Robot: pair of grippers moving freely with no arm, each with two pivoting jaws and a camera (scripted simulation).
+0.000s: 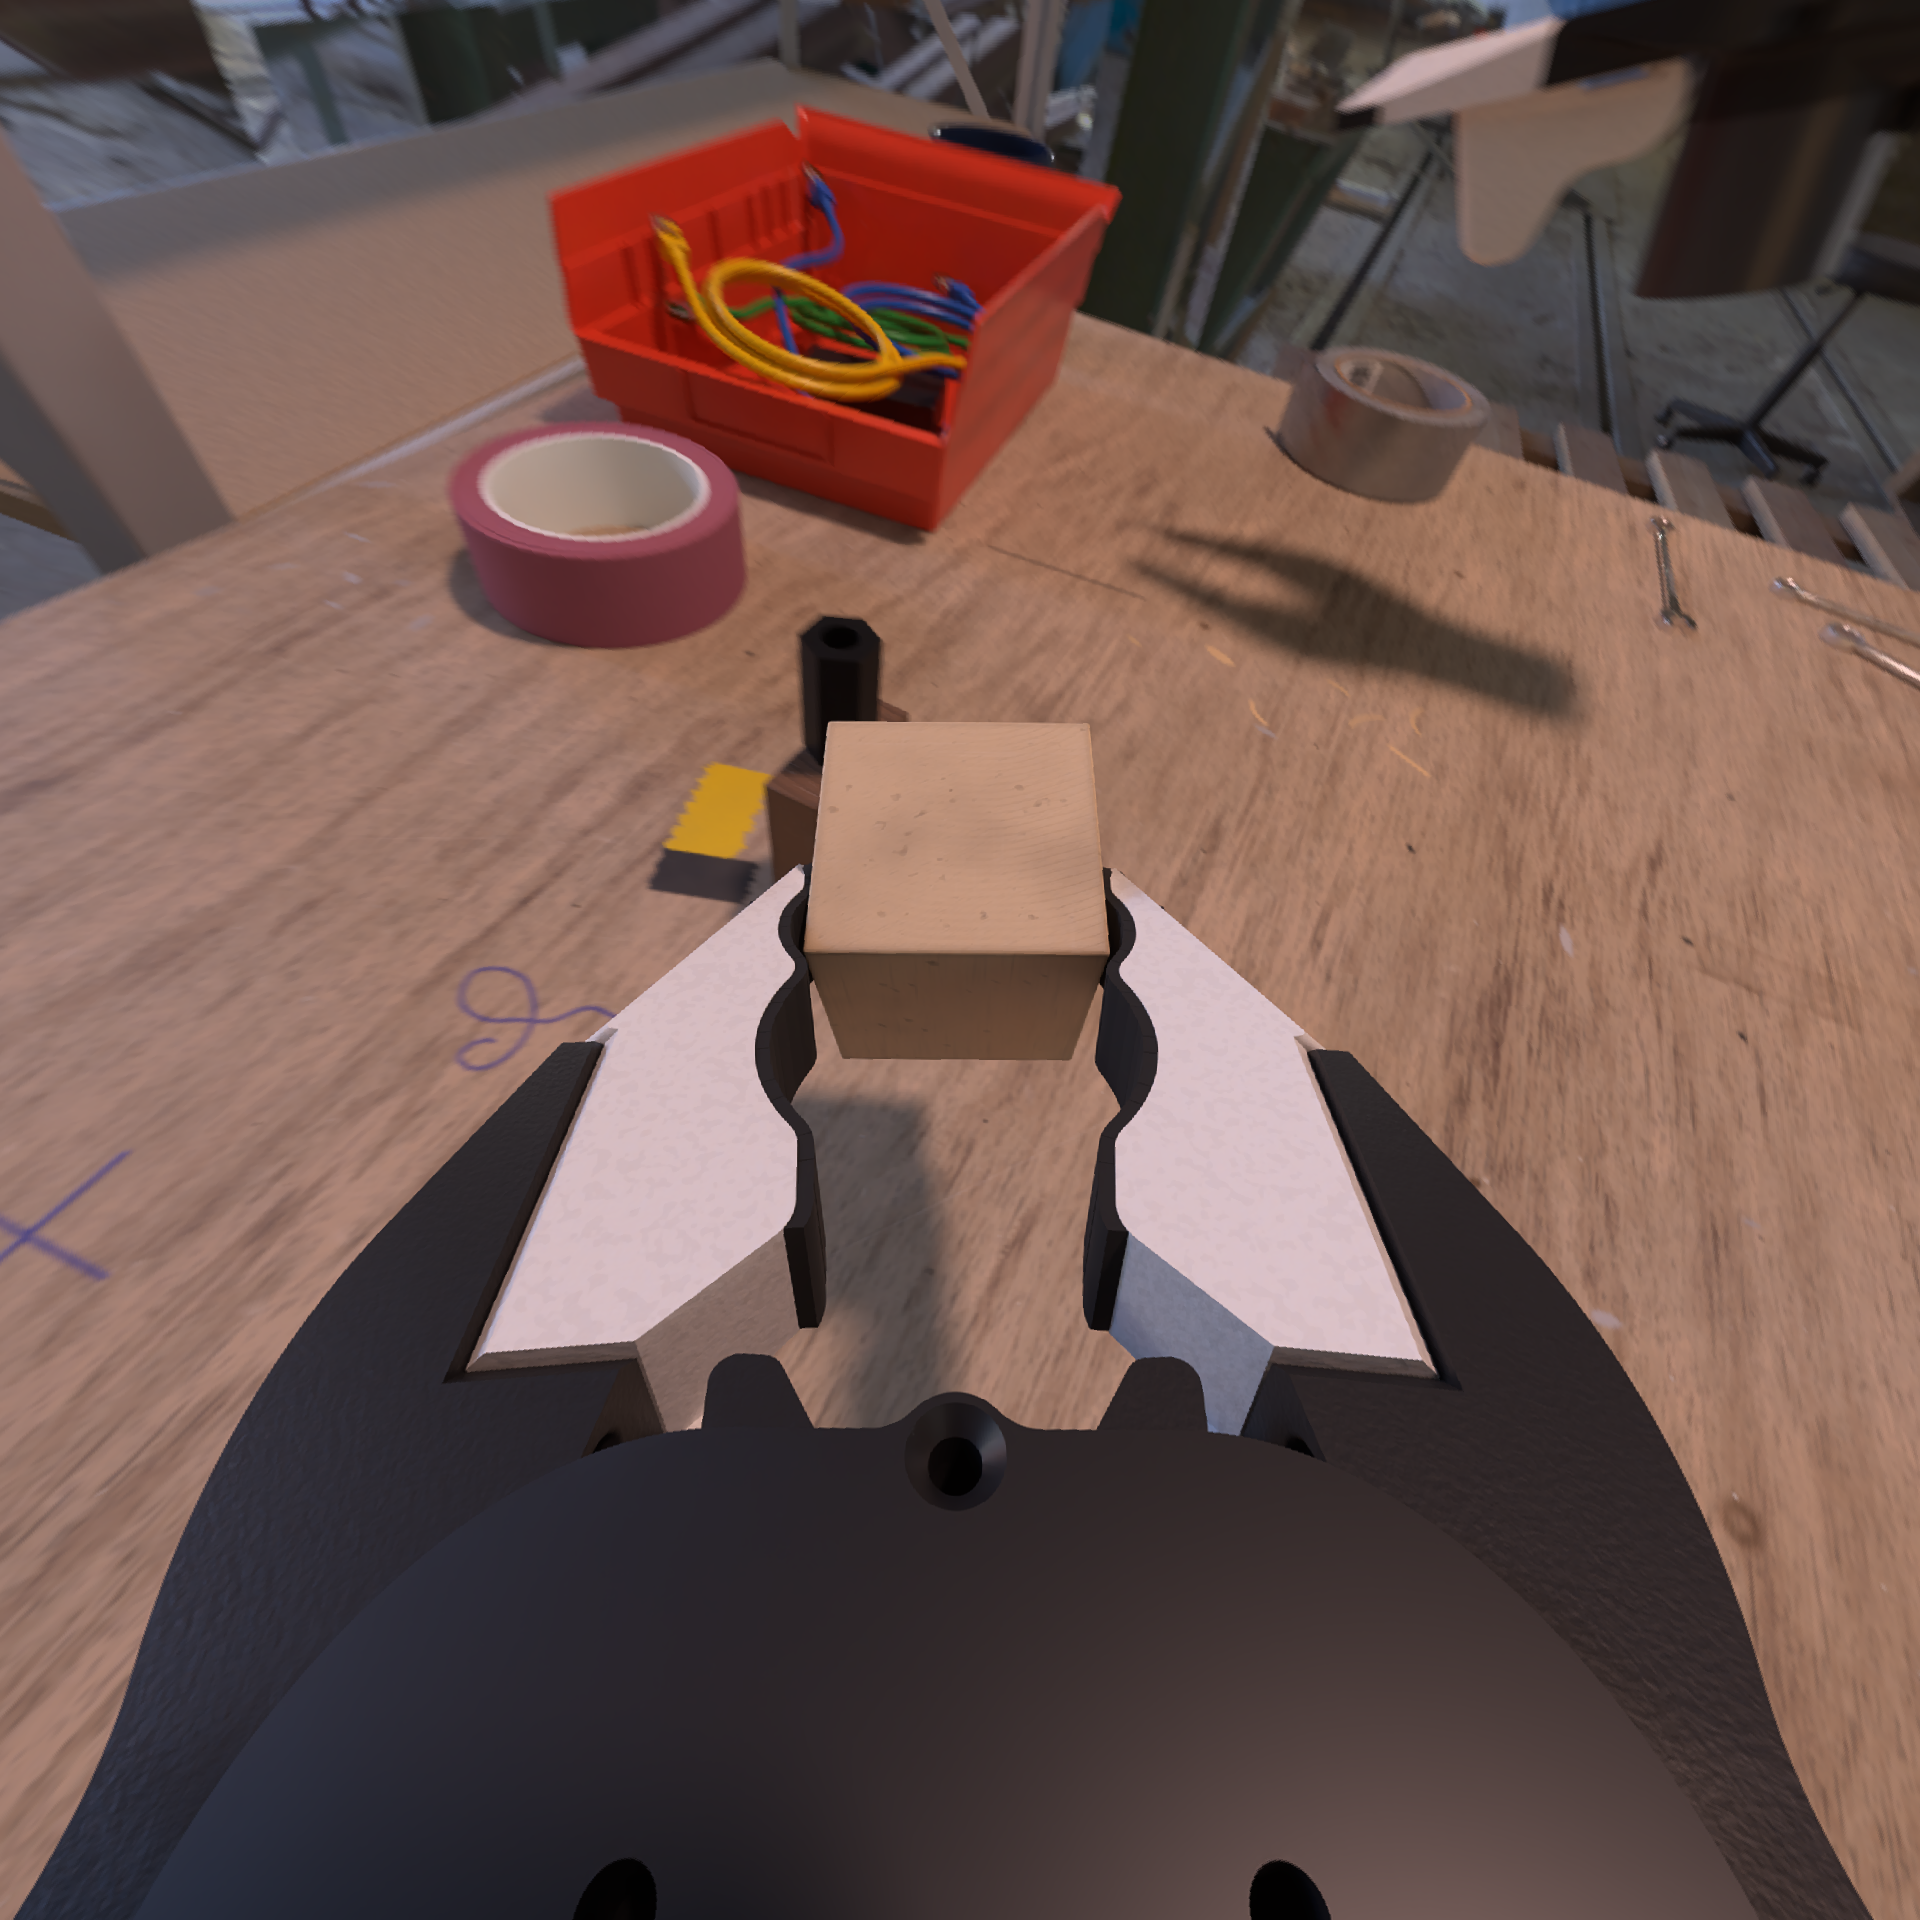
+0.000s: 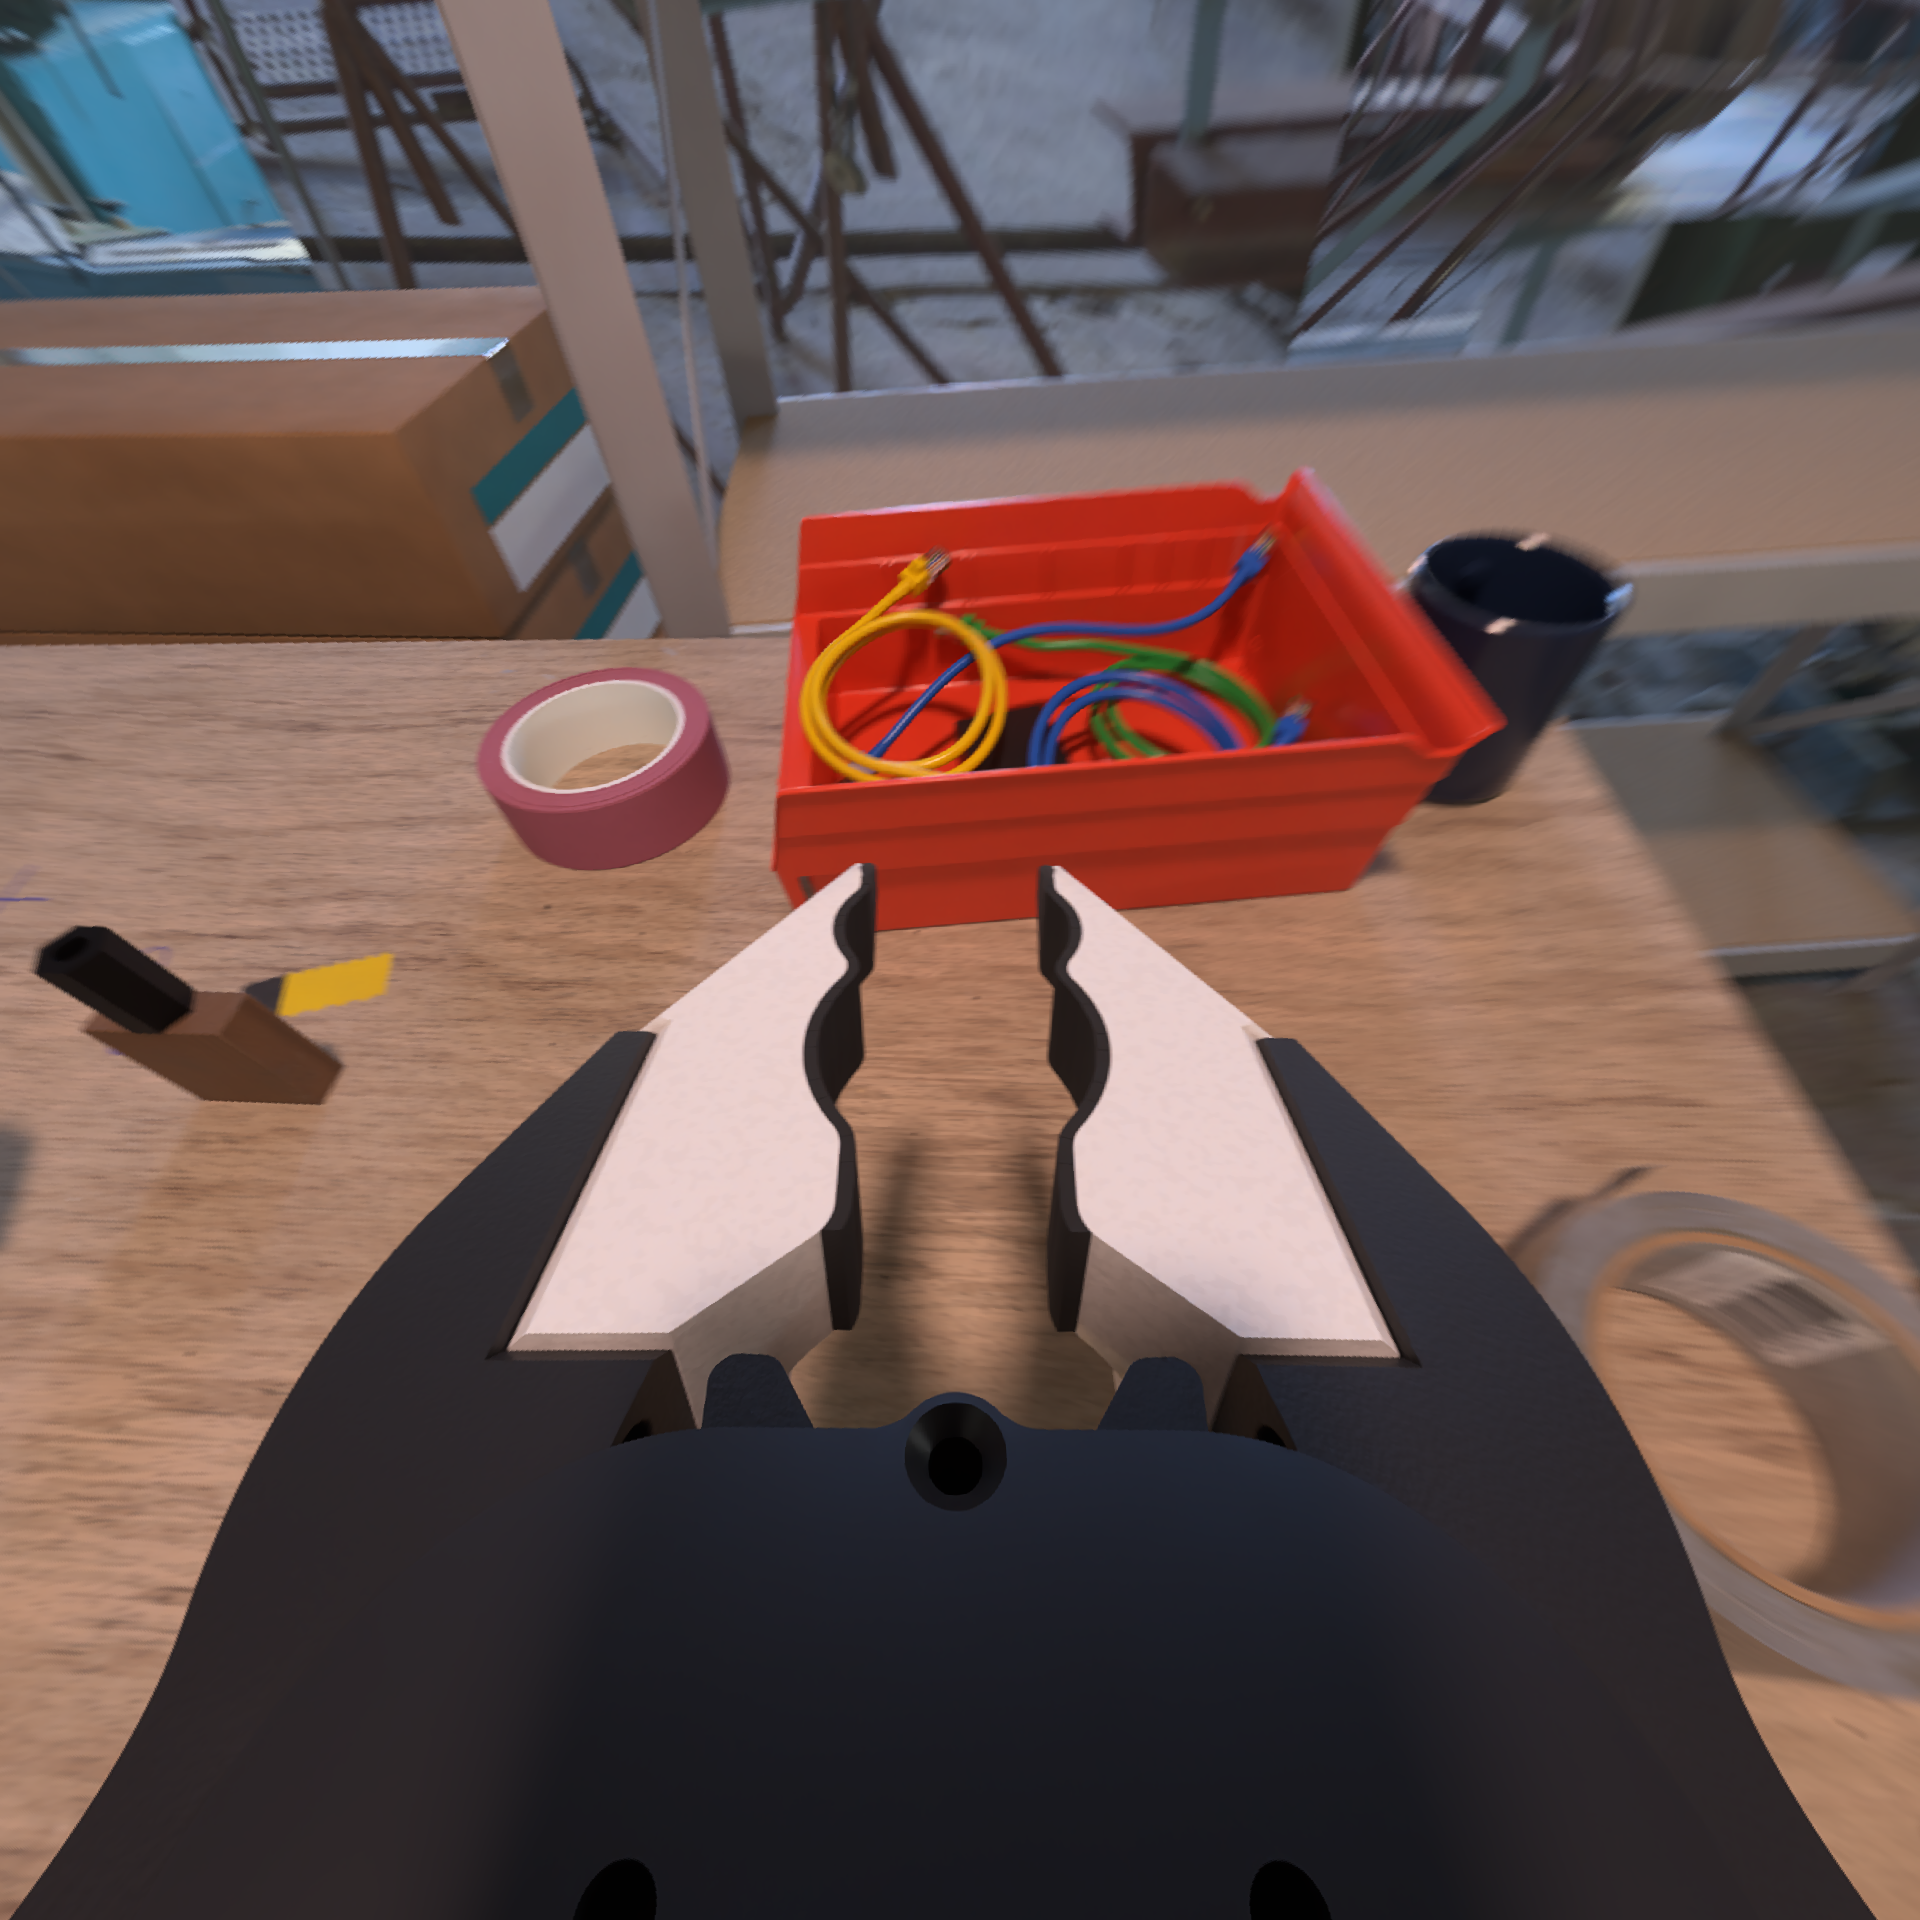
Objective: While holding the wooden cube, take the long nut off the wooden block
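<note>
Left tool (image 1: 954,914) clamps one wooden cube (image 1: 954,842) above the surface (image 1: 1351,1039); right tool (image 2: 956,894), fingers apart, holds nothing; one long nut (image 2: 109,977) stands in one wooden block (image 2: 234,1049) far left.

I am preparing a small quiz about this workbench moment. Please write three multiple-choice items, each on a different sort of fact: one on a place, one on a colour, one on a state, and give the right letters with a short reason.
1. Where does the long nut stand?
A. in the red bin
B. on the wooden block
C. inside the pink tape roll

2. What colour is the bin that holds the cables?
A. red
B. blue
C. grey

3. In what state is the left gripper?
A. open and empty
B. shut on the long nut
C. shut on the wooden cube

Answers:
1 B: the black nut rises from the top of the brown wooden block, on the table left of the right gripper.
2 A: its walls are bright red in both views.
3 C: both fingers press the sides of the wooden cube, which hangs above the table; the right gripper is open and empty.
</note>
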